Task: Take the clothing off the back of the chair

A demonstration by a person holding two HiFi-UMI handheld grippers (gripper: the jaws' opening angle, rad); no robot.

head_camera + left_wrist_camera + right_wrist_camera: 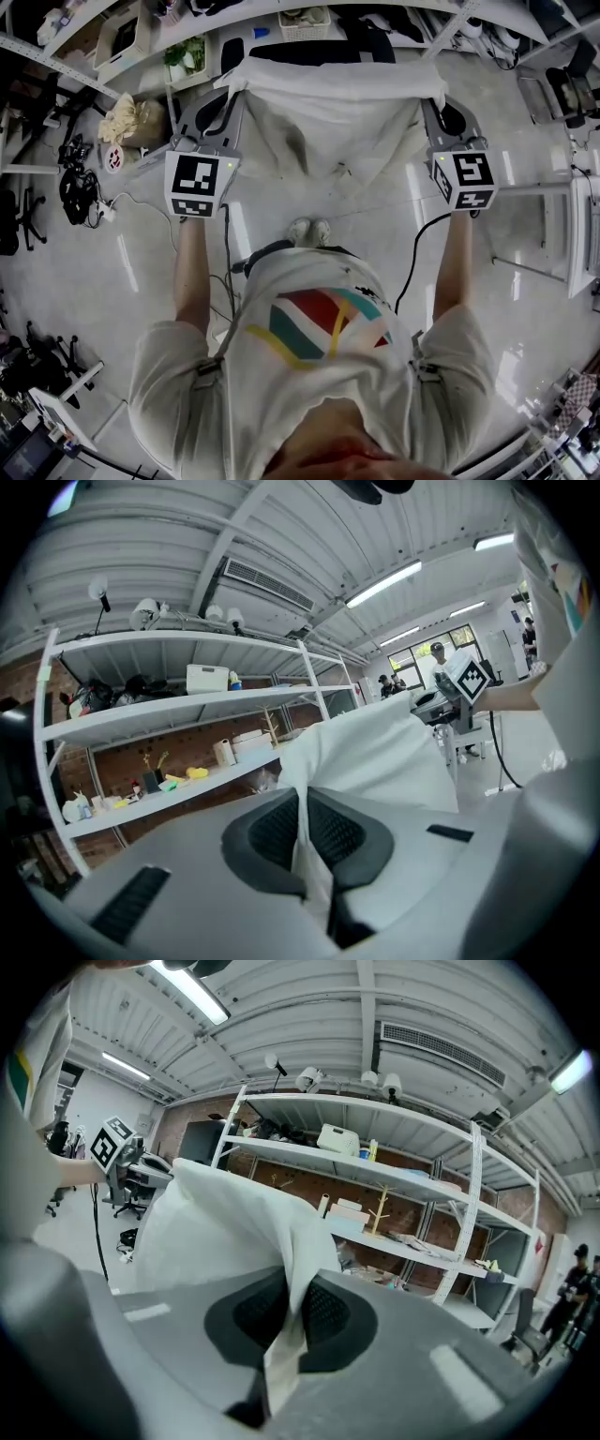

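A white piece of clothing [333, 103] hangs stretched between my two grippers, its top edge level and its middle sagging toward the floor. Behind it shows the black chair back [309, 52]. My left gripper [232, 86] is shut on the garment's left corner. In the left gripper view the white cloth [375, 752] is pinched between the dark pads [277, 832] of that gripper [302, 803]. My right gripper [433, 94] is shut on the right corner. In the right gripper view the cloth [225, 1222] runs down through the shut gripper [289, 1297].
Metal shelving [187, 714] loaded with boxes and small items stands past the chair and shows again as a rack [394, 1176]. Cables and dark gear [80, 187] lie on the floor at left. A white table frame [562, 216] stands at right. My shoes [309, 230] are below the cloth.
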